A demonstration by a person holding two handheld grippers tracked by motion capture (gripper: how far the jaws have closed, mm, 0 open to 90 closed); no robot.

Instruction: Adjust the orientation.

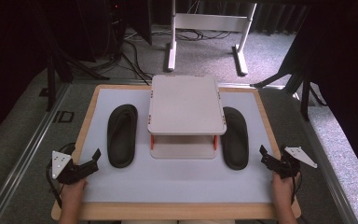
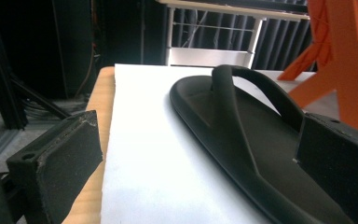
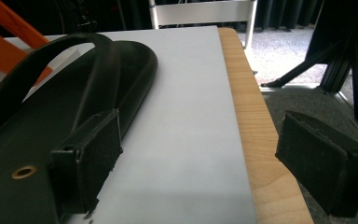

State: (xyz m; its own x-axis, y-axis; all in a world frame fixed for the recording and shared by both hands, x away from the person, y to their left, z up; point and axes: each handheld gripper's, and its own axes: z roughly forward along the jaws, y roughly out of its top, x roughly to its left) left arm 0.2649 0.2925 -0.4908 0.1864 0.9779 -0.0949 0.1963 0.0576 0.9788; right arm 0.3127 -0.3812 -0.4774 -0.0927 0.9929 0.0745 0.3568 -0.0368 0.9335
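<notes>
Flanking a flat white shelf (image 1: 186, 105), two matte rubbery black flip-flops (image 1: 122, 135).

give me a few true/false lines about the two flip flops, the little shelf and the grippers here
1. One black flip flop lies left of the shelf and the other flip flop lies right of it. True.
2. The left gripper is clamped on a flip flop strap. False: its jaws stand open, holding nothing, near that flip flop's heel end.
3. The shelf has orange legs. True.
4. A flip flop sits on top of the shelf. False: its top is bare; both lie on the white mat.
5. The right gripper is open and holds nothing. True.
</notes>
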